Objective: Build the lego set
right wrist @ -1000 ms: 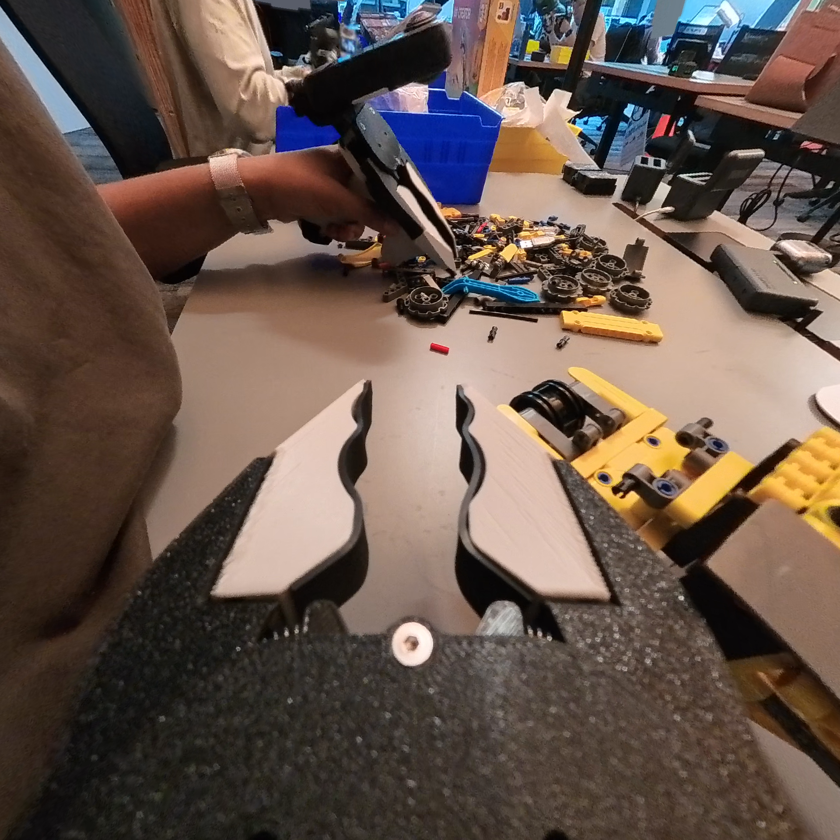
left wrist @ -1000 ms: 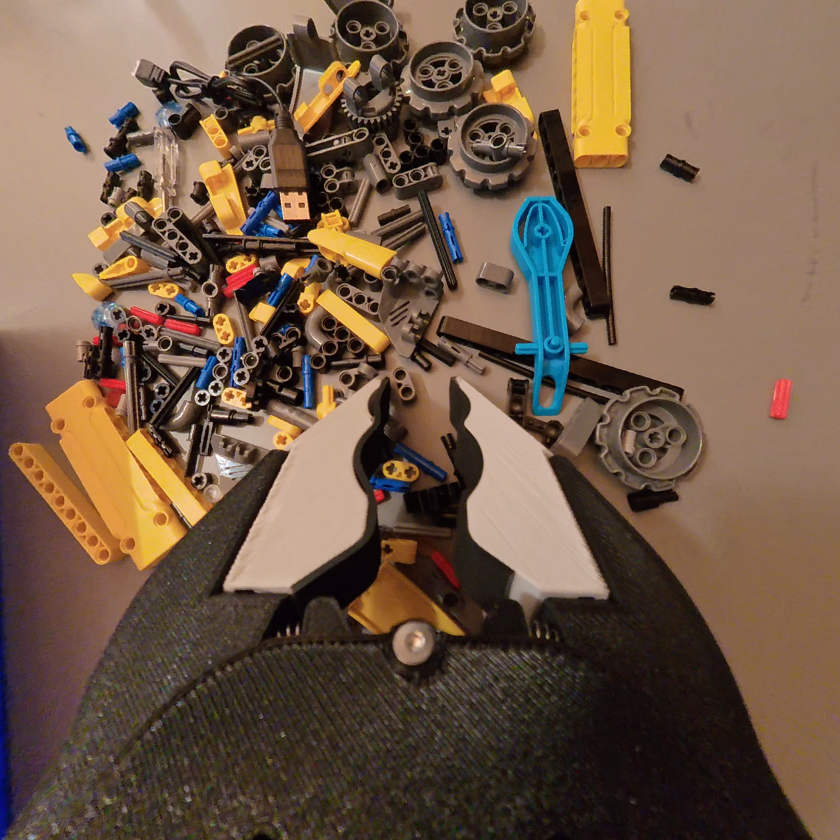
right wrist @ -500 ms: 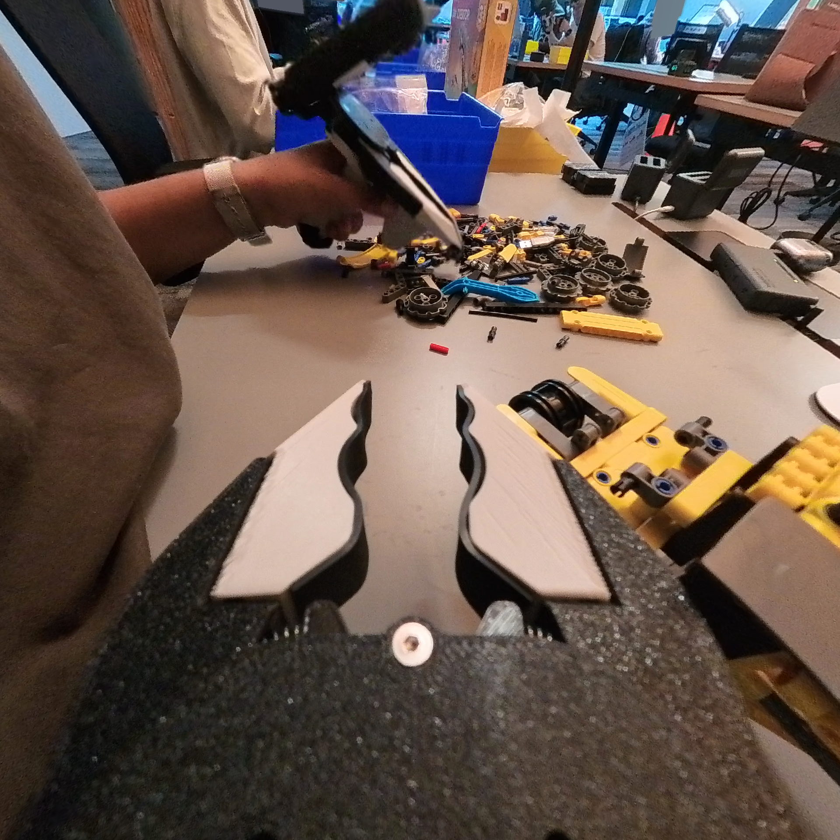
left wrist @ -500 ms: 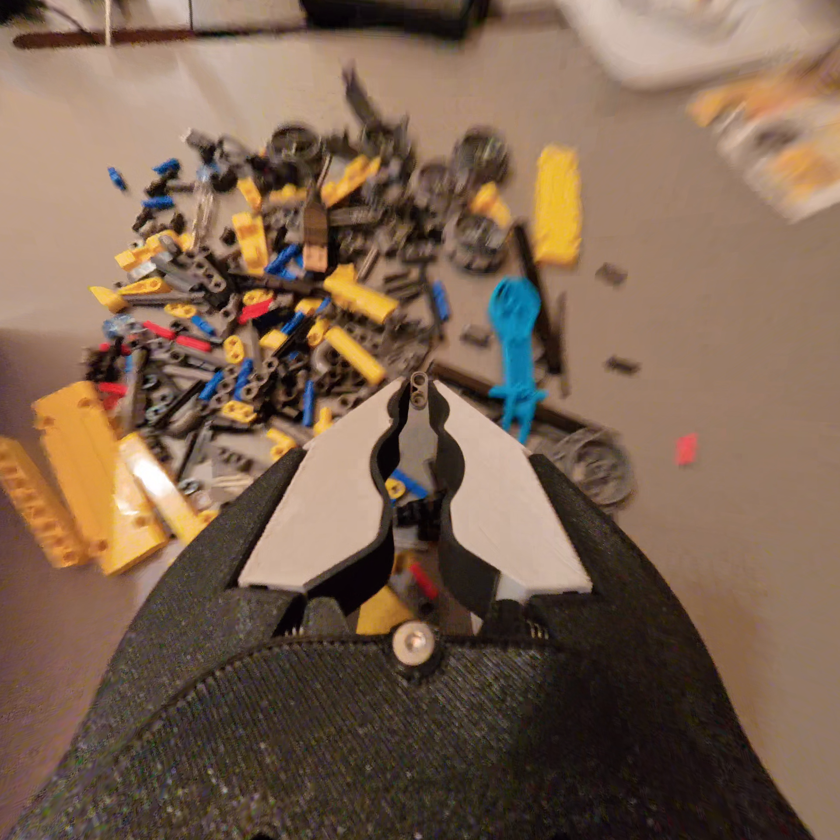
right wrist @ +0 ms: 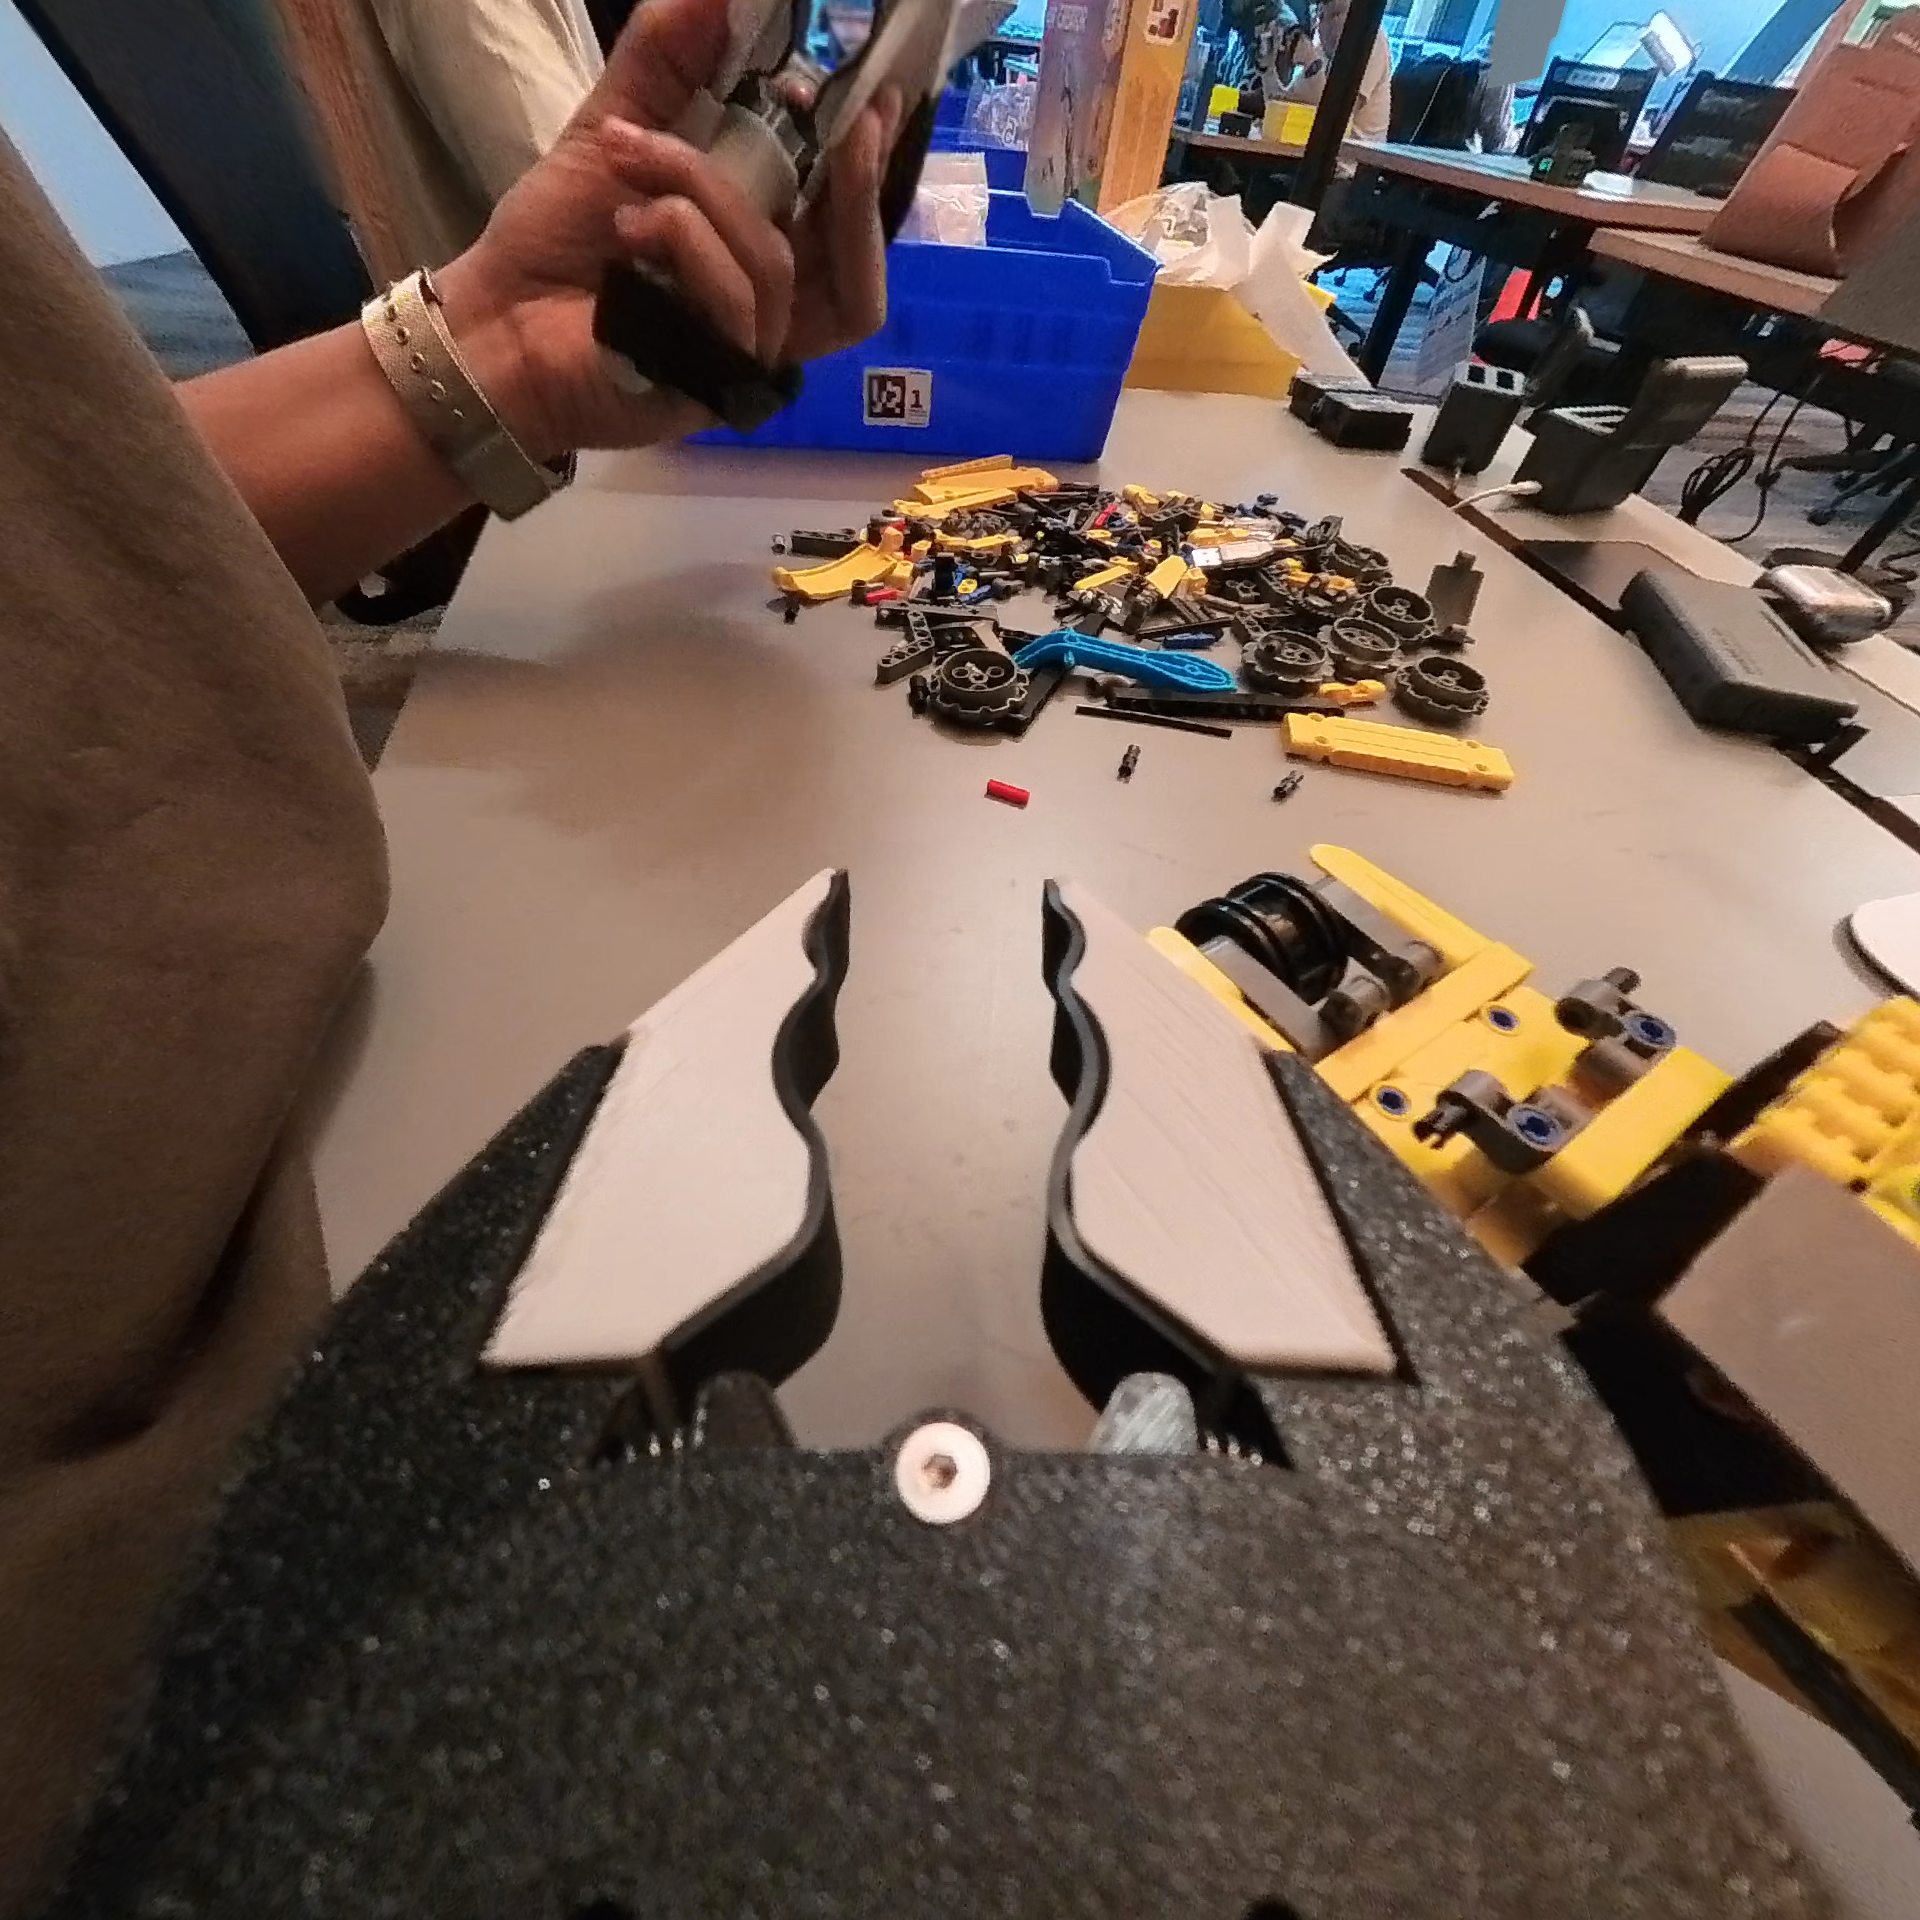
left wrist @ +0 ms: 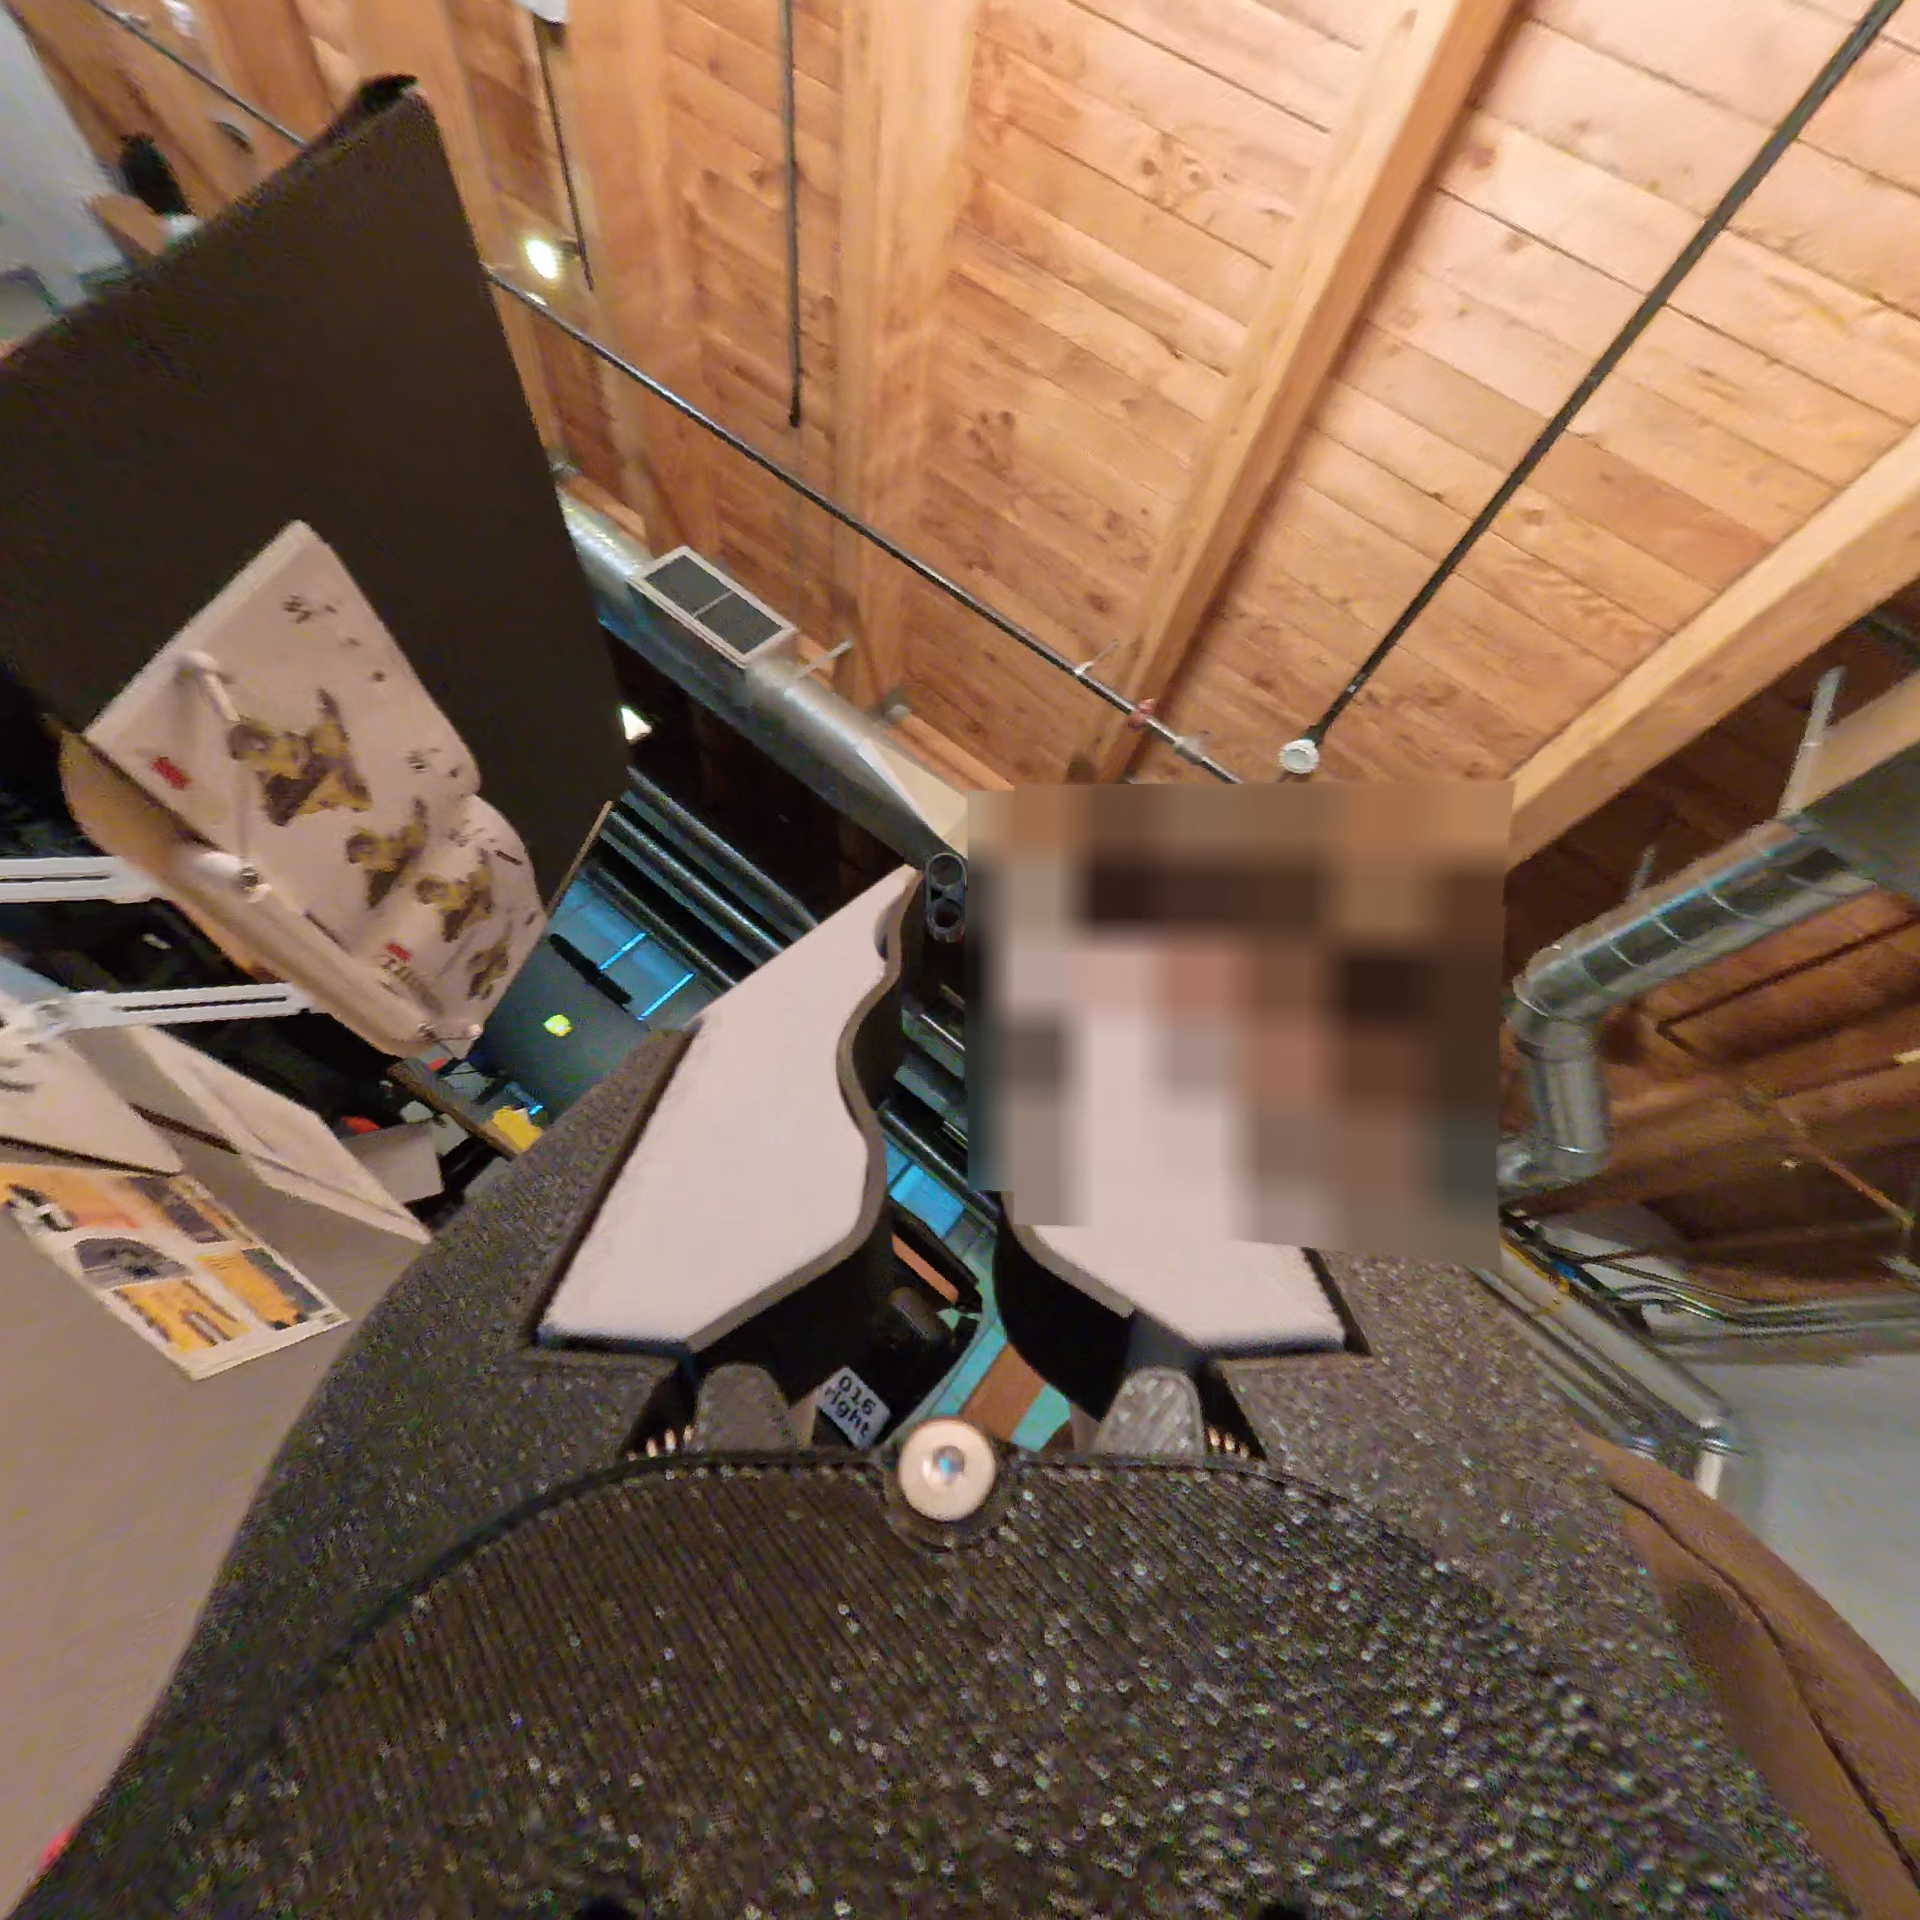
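My left gripper [left wrist: 948,927] is shut on a small dark grey two-hole connector [left wrist: 943,891] pinched at its tips. It is raised and points up at a wooden ceiling; a mosaic patch hides its right finger. In the right wrist view a hand holds it [right wrist: 831,73] high above a pile of yellow, black and grey building pieces [right wrist: 1122,592]. My right gripper [right wrist: 945,904] is open and empty, low over the grey table [right wrist: 644,790]. It is just left of a partly built yellow model [right wrist: 1455,1049].
A blue bin [right wrist: 997,332] stands behind the pile. A light blue tool [right wrist: 1122,660], a yellow beam [right wrist: 1392,748], a red pin [right wrist: 1006,792] and grey wheels [right wrist: 1439,688] lie at the pile's near edge. An instruction booklet [left wrist: 166,1268] lies at left. The grippers' ends are close to 30 centimetres from one another. About 25 centimetres separates my right fingertips from the yellow beam [right wrist: 1392,748].
My left gripper closed on the small grey connector in the pile, then rose and tilted up toward the ceiling. My right gripper has stayed put and open.
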